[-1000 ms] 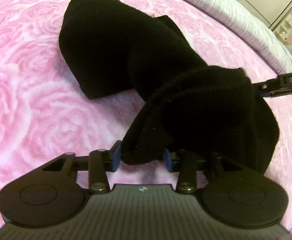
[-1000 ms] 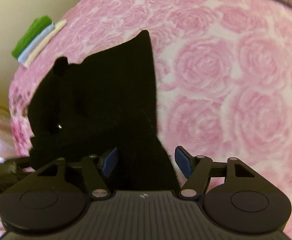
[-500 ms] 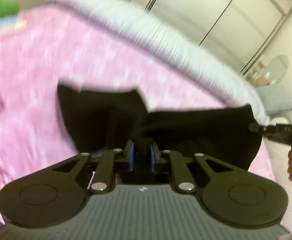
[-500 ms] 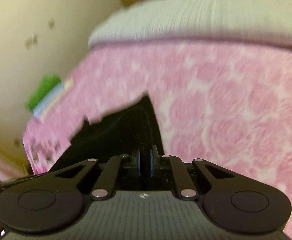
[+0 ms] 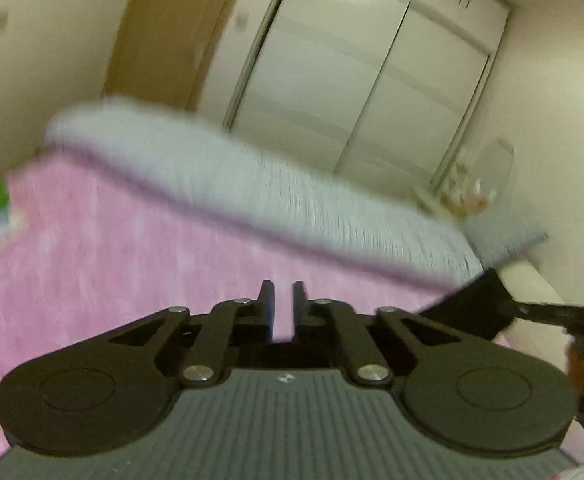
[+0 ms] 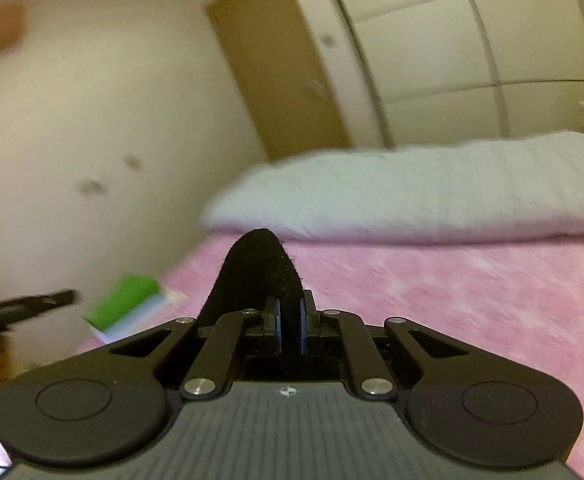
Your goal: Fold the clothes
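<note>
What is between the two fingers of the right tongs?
In the right wrist view, a fold of the black knitted garment sits pinched between the blue pads of the right tongs and sticks up above them.

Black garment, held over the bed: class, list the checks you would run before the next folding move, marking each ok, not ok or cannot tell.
1. Right gripper clamped on black garment: ok.
2. Left gripper gripping cloth: cannot tell; only pink shows between its nearly closed fingers.
3. Garment hanging straight between the grippers: cannot tell, mostly out of view.
4. Folded stack away from the garment, at the edge of the pink bedspread: ok.
5. Both views sharp: not ok, blurred.
</note>
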